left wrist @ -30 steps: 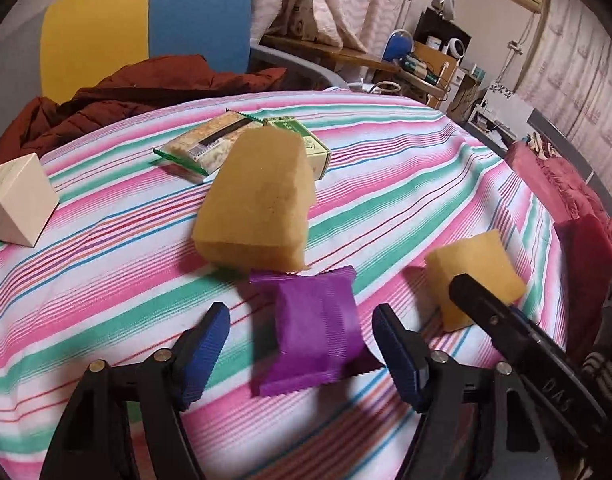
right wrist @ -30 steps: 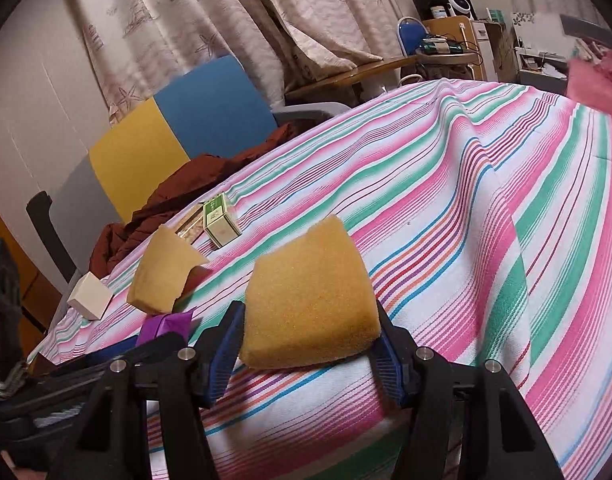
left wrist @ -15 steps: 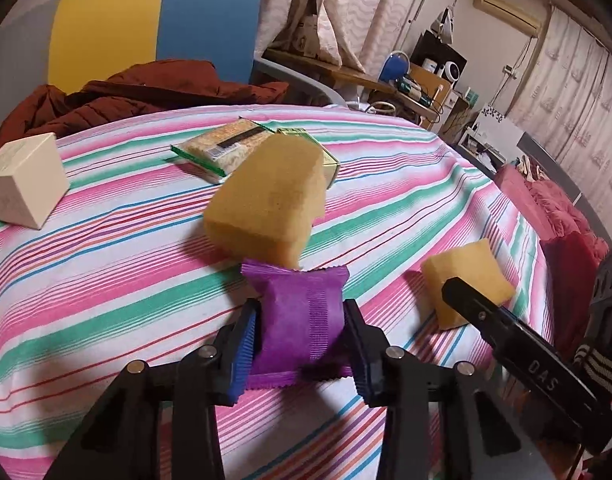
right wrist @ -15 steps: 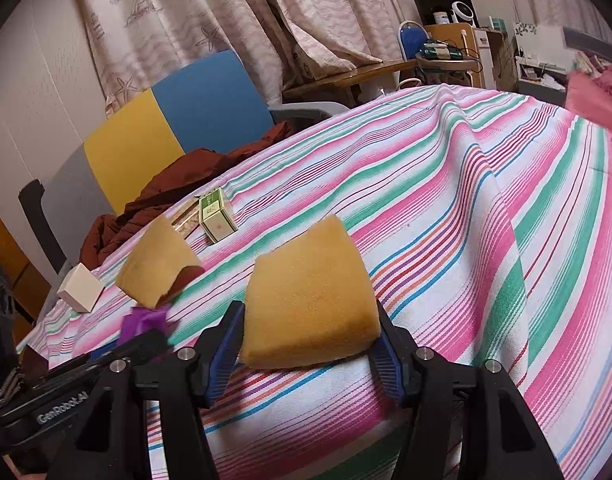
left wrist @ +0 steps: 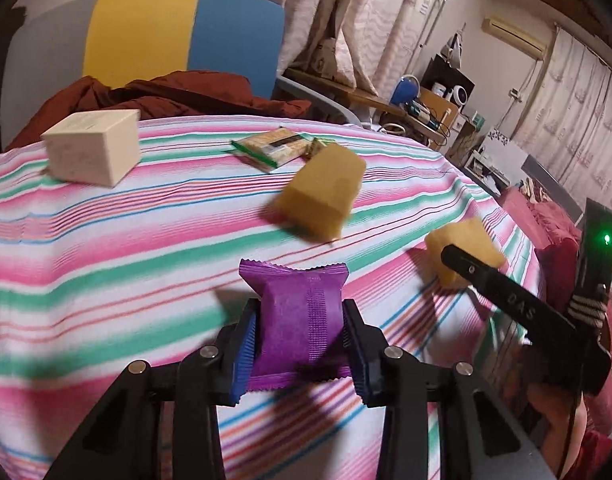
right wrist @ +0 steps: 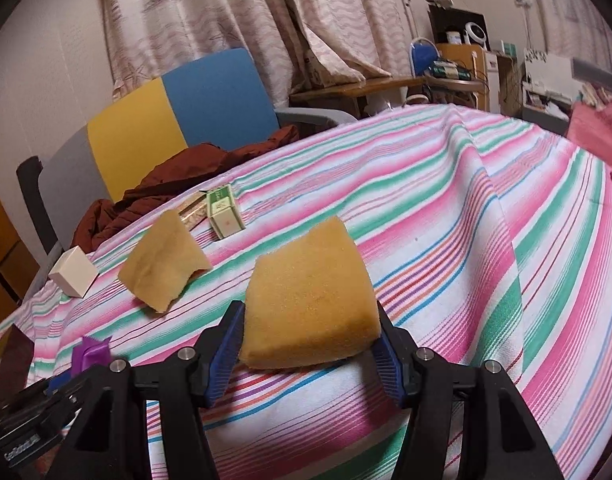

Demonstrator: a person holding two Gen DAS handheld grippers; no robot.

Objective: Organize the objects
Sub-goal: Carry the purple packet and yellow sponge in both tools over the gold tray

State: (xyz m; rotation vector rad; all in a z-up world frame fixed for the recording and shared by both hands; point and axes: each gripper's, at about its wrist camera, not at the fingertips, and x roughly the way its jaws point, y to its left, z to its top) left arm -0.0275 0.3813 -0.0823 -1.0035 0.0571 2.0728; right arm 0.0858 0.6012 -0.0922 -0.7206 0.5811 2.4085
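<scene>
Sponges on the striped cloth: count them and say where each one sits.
2. One sponge is gripped in the right claw at the near edge. The other sponge lies free on the cloth, just in front of the green packets. None seem hidden.

White letters "DAS" stand on the black plastic arm of the right gripper (left wrist: 517, 308) in the left wrist view. In the right wrist view, blurred white lettering on the black left gripper body (right wrist: 22, 442) begins "Gen"; the remainder is illegible.
</scene>
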